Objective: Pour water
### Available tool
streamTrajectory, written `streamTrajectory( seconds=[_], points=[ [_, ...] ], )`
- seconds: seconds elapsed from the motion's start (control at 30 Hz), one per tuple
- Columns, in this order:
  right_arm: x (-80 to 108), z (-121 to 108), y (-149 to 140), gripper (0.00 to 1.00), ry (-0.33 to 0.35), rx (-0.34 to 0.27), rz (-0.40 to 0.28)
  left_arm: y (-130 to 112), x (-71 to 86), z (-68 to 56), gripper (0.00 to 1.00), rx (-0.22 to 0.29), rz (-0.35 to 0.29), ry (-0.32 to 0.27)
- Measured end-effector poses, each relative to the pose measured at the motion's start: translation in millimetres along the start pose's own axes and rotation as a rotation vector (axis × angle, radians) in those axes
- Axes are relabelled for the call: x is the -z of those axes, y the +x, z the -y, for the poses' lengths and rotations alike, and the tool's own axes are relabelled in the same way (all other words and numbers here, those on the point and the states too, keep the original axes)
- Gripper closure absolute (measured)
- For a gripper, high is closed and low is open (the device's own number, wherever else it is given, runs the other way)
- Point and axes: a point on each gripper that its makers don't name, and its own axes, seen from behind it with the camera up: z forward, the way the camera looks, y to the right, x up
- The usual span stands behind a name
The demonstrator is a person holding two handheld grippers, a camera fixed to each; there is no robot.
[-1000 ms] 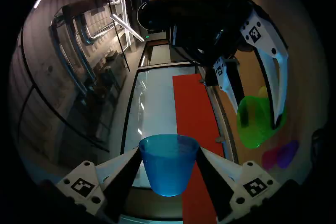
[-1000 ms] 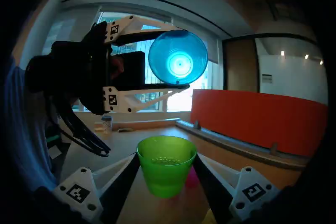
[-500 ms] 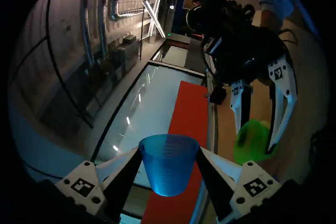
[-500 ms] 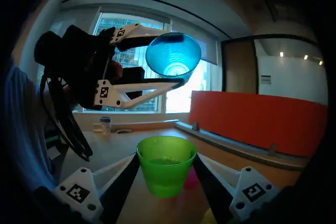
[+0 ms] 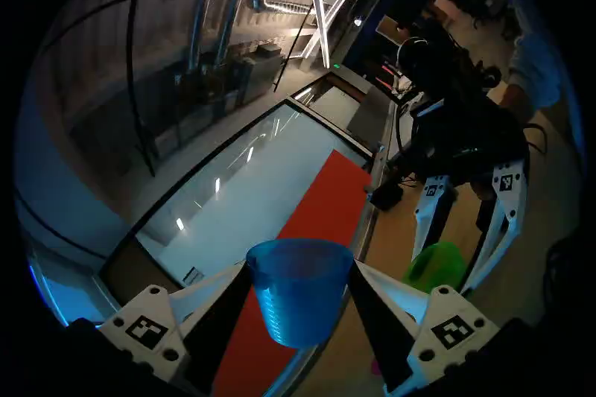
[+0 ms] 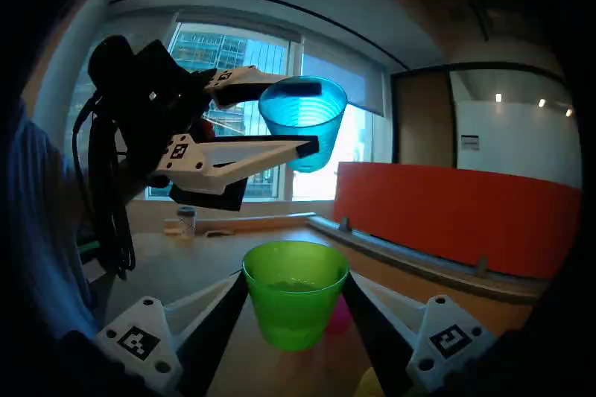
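Observation:
My left gripper (image 5: 299, 300) is shut on a blue plastic cup (image 5: 299, 289), held in the air. In the right gripper view that blue cup (image 6: 304, 129) hangs nearly upright above and behind the green cup, between the left gripper's white fingers (image 6: 223, 155). My right gripper (image 6: 296, 315) is shut on a green cup (image 6: 296, 300) that stands upright with a little liquid in it, over the wooden table (image 6: 186, 263). From the left gripper view the green cup (image 5: 436, 267) shows lower right between the right gripper's fingers (image 5: 499, 226).
A red partition (image 6: 462, 211) runs along the table's far right edge. A small jar (image 6: 187, 218) stands near the window sill. A pink object (image 6: 339, 315) lies behind the green cup. A person's blue sleeve (image 6: 37, 248) is at left.
The blue cup has swung back from tipped mouth-forward toward upright. The left gripper has turned and drawn away from the green cup. The green cup has stayed still.

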Motion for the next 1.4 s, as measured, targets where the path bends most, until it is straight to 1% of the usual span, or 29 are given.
streamTrajectory(
  seconds=[0.07,0.17,0.37,0.57,0.77,0.9,1.0,1.07,1.1,1.17,1.4],
  points=[
    [0.7,0.2,0.8,0.1,0.0,0.001,-0.001,1.0,1.8,-0.5,0.13,0.043,-0.002,-0.003],
    [1.9,-0.1,1.3,0.1,-0.004,0.003,-0.002,0.8,2.9,-1.3,0.13,0.125,-0.014,-0.017],
    [5.7,-1.7,2.1,0.1,-0.014,0.002,-0.004,-9.7,1.4,7.0,0.13,0.294,-0.004,-0.009],
    [8.8,-3.7,5.9,0.1,-0.023,0.003,-0.011,-19.9,0.3,10.5,0.13,0.458,0.019,-0.008],
    [11.7,-2.7,10.6,0.1,-0.027,0.005,-0.014,-26.0,-3.6,17.7,0.13,0.645,0.022,-0.007],
    [13.1,-2.0,13.5,0.1,-0.029,0.007,-0.015,-30.3,-5.8,20.0,0.13,0.742,0.022,-0.007],
    [13.9,-2.3,15.1,0.1,-0.03,0.008,-0.016,-32.8,-6.0,18.5,0.13,0.798,0.022,-0.017],
    [14.5,-2.6,16.0,0.1,-0.03,0.008,-0.016,-33.4,-5.8,17.4,0.13,0.827,0.018,-0.025],
    [14.7,-2.8,16.4,0.1,-0.03,0.007,-0.016,-33.7,-5.4,17.4,0.13,0.834,0.016,-0.026],
    [15.2,-3.2,17.1,0.1,-0.031,0.006,-0.016,-34.2,-4.7,17.7,0.13,0.844,0.012,-0.026],
    [17.7,-6.4,19.1,0.1,-0.038,-0.004,-0.014,-43.0,1.5,12.7,0.13,0.845,0.029,-0.026]
  ],
)
